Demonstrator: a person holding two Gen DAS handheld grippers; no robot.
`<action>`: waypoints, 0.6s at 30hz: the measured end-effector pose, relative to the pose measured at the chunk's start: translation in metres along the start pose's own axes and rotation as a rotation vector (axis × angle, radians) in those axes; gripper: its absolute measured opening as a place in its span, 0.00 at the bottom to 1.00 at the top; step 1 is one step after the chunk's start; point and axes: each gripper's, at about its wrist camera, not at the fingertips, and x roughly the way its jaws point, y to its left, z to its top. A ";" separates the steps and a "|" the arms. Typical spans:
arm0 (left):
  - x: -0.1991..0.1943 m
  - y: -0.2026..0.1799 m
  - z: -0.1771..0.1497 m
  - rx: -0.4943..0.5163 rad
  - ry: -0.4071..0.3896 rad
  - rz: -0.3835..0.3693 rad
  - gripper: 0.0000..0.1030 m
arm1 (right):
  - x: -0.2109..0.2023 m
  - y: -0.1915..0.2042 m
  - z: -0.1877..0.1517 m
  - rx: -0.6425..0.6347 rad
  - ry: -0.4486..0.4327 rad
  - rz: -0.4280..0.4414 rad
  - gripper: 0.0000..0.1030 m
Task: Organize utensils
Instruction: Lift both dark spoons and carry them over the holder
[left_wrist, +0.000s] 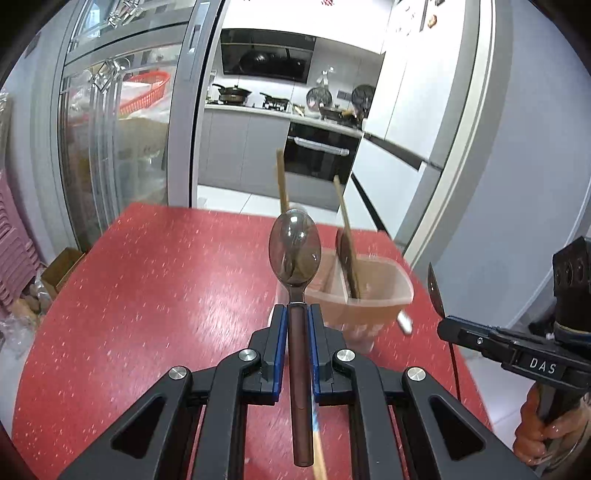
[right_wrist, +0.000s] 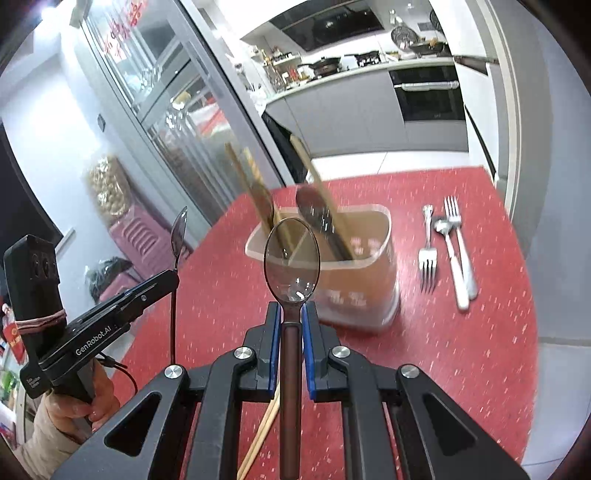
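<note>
My left gripper (left_wrist: 297, 308) is shut on the handle of a smoky translucent spoon (left_wrist: 294, 251), bowl pointing forward, held above the red table. My right gripper (right_wrist: 291, 308) is shut on a second smoky spoon (right_wrist: 291, 256) of the same kind. A translucent utensil holder (left_wrist: 373, 291) stands on the table just beyond both spoons and also shows in the right wrist view (right_wrist: 360, 273). It holds wooden chopsticks (right_wrist: 255, 184) and a dark wooden spatula (right_wrist: 314, 206). The right gripper shows at the right edge of the left wrist view (left_wrist: 454, 325); the left gripper shows at the left of the right wrist view (right_wrist: 166, 277).
Two metal forks (right_wrist: 427, 254) (right_wrist: 460, 243) and a metal spoon (right_wrist: 448, 258) lie on the red table (right_wrist: 443, 350) right of the holder. Loose chopsticks (right_wrist: 258, 435) lie under my right gripper. A glass cabinet stands to the left; the kitchen lies behind.
</note>
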 end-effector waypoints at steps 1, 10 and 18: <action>-0.004 -0.004 0.004 -0.003 -0.011 -0.004 0.34 | 0.000 0.000 0.006 0.000 -0.008 0.001 0.12; -0.013 -0.026 0.036 -0.026 -0.078 -0.017 0.34 | 0.009 -0.006 0.054 0.000 -0.056 0.002 0.12; 0.005 -0.037 0.053 -0.020 -0.109 -0.011 0.34 | 0.026 -0.014 0.084 -0.008 -0.109 0.002 0.12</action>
